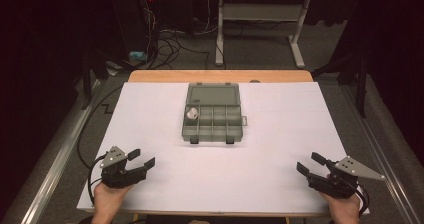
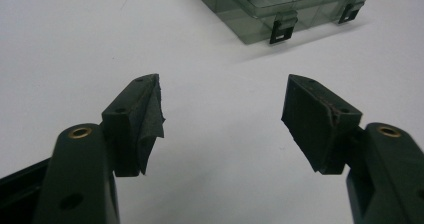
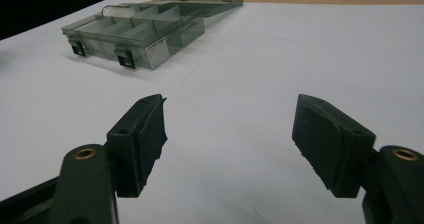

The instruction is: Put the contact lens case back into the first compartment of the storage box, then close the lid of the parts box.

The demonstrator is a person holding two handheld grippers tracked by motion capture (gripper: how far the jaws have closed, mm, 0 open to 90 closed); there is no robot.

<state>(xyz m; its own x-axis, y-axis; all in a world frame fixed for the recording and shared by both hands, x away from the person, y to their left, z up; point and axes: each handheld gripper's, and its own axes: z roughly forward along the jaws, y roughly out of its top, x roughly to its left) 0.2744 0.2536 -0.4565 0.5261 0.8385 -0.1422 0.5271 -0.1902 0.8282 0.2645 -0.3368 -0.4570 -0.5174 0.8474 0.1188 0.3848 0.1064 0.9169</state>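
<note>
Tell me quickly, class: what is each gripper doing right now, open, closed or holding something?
Left gripper: open, nothing between its jaws, over the white table.
Right gripper: open, nothing held, apart from the compartment box.

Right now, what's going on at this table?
A person holds a hand-held gripper in each hand at the near edge of a white-covered table. The left hand-held gripper and the right hand-held gripper both have open jaws with nothing between them. Neither touches the clear plastic compartment box, which sits mid-table with its lid flipped open. A small white object lies in a far-left compartment; what it is cannot be told.
</note>
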